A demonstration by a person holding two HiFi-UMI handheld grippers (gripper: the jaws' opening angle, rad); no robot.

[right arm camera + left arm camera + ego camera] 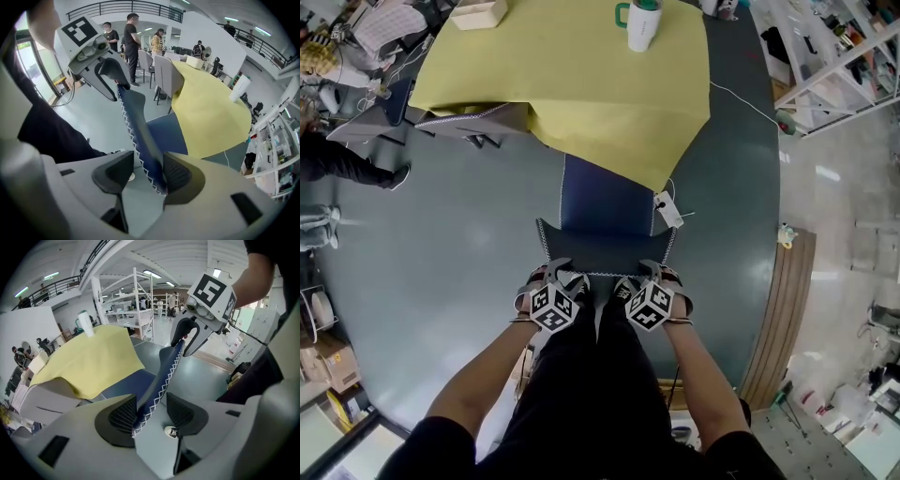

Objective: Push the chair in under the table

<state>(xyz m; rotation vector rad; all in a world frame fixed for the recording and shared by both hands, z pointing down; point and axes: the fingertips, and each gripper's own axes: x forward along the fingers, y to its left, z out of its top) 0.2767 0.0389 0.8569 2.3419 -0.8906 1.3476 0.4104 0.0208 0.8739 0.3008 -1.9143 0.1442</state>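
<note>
Ahead, yellow cloth overhangs chair seat; tag dangling.

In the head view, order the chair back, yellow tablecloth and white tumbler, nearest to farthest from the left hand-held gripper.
1. Chair back, between its jaws, bottom centre.
2. Yellow tablecloth, upper middle.
3. White tumbler, top, on the tablecloth.

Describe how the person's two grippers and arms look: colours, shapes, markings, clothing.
The left gripper and right gripper each have a pale grey plastic body and two curved dark jaws with ribbed black pads. Each carries a cube with black-and-white square markers. No cables show on them. The person wears black short sleeves and black trousers.
</note>
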